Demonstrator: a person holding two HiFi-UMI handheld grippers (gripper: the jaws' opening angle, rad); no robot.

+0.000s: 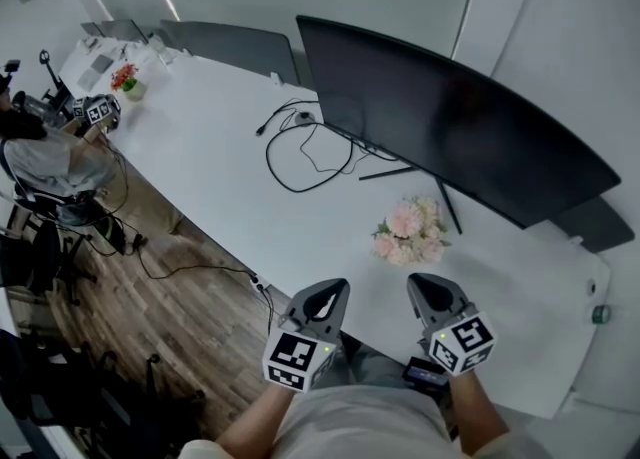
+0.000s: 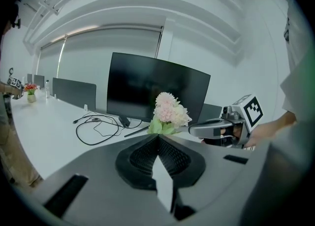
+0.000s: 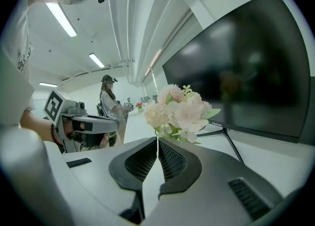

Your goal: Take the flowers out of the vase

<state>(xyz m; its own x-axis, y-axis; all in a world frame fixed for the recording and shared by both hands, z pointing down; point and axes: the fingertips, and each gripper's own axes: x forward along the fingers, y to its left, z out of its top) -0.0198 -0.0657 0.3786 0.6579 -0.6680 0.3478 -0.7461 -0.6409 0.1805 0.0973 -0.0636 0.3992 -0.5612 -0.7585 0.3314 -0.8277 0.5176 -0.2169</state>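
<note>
A bunch of pale pink and cream flowers (image 1: 409,232) with green leaves stands on the white table (image 1: 210,137) in front of the monitor. The blooms and my jaws hide its vase in every view. My left gripper (image 1: 330,294) is shut and empty at the table's near edge, short of the flowers and to their left. My right gripper (image 1: 428,287) is also shut and empty, just short of the flowers. The left gripper view shows the flowers (image 2: 170,112) beyond the closed jaws (image 2: 157,137), with the right gripper (image 2: 216,129) beside them. In the right gripper view the flowers (image 3: 179,112) rise close above the closed jaws (image 3: 157,140).
A wide dark monitor (image 1: 450,127) on a thin stand sits right behind the flowers. A looped black cable (image 1: 305,155) lies left of it. Far down the table are a second small bouquet (image 1: 126,78) and another person (image 1: 40,152) with grippers. Chairs stand on the wooden floor at the left.
</note>
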